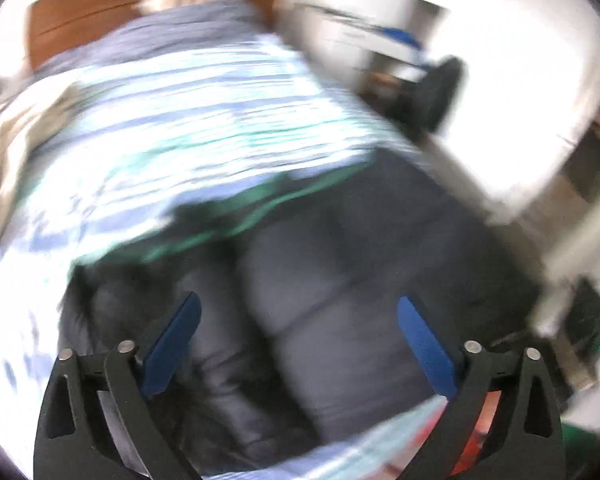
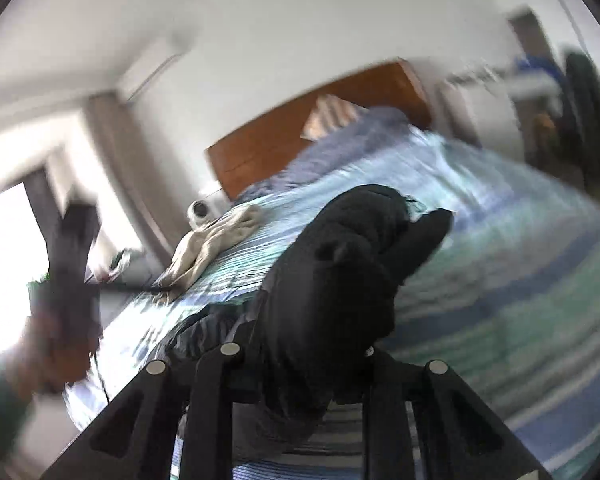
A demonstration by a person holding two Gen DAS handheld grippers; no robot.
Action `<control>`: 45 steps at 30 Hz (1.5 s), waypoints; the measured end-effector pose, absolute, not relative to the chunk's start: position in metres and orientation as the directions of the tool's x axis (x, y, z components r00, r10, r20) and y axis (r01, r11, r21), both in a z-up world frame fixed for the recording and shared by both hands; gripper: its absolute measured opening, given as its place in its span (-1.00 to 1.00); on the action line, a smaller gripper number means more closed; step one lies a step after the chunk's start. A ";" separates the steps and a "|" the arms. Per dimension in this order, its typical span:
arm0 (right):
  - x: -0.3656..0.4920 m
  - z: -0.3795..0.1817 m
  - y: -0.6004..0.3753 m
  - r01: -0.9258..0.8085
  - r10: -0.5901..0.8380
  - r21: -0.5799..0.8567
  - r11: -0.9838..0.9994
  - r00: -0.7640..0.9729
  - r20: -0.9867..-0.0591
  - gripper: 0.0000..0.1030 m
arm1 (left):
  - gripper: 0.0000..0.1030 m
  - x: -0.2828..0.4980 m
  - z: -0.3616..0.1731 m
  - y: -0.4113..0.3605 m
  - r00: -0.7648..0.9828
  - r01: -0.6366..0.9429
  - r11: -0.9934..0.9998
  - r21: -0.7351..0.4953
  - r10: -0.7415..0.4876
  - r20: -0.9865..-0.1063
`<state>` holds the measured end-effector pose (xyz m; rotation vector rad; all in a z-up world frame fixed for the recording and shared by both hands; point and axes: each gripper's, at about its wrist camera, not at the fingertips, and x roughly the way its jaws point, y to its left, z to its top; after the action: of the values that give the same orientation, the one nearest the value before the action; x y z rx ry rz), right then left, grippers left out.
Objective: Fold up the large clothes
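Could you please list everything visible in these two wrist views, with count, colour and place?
padded jacket: one, black or dark grey, spread on the bed under the left gripper; a bunched part is held up at the right gripper.
bedspread: one, striped blue, white and green, covering the bed.
headboard: one, brown wood, at the far end of the bed.
pillow: one, pale, against the headboard.
beige garment: one, crumpled, near the bed's far edge.
left gripper: blue fingers spread wide, over the jacket, holding nothing.
right gripper: black, closed on jacket fabric.
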<state>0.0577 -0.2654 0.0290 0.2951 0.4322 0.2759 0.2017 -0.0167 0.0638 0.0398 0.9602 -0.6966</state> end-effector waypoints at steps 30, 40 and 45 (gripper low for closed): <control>0.076 0.049 -0.176 -0.522 0.674 0.430 0.736 0.618 -0.404 -0.40 | -0.25 0.239 0.011 0.116 0.357 0.374 0.887 -0.270 -0.406 -0.841; 0.153 -0.069 -0.032 -0.458 0.659 0.503 0.733 0.291 -0.694 -0.83 | 0.05 0.254 -0.060 0.199 0.316 0.143 0.898 -0.417 -0.440 -0.840; 0.156 -0.087 -0.016 -0.470 0.602 0.436 0.768 0.295 -0.742 -0.93 | 0.12 0.257 -0.107 0.224 0.321 0.009 0.834 -0.552 -0.525 -0.788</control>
<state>0.1563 -0.0164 -0.0868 0.1447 1.0517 0.7160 0.2574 0.2237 -0.1069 -0.5002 1.2042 -0.3707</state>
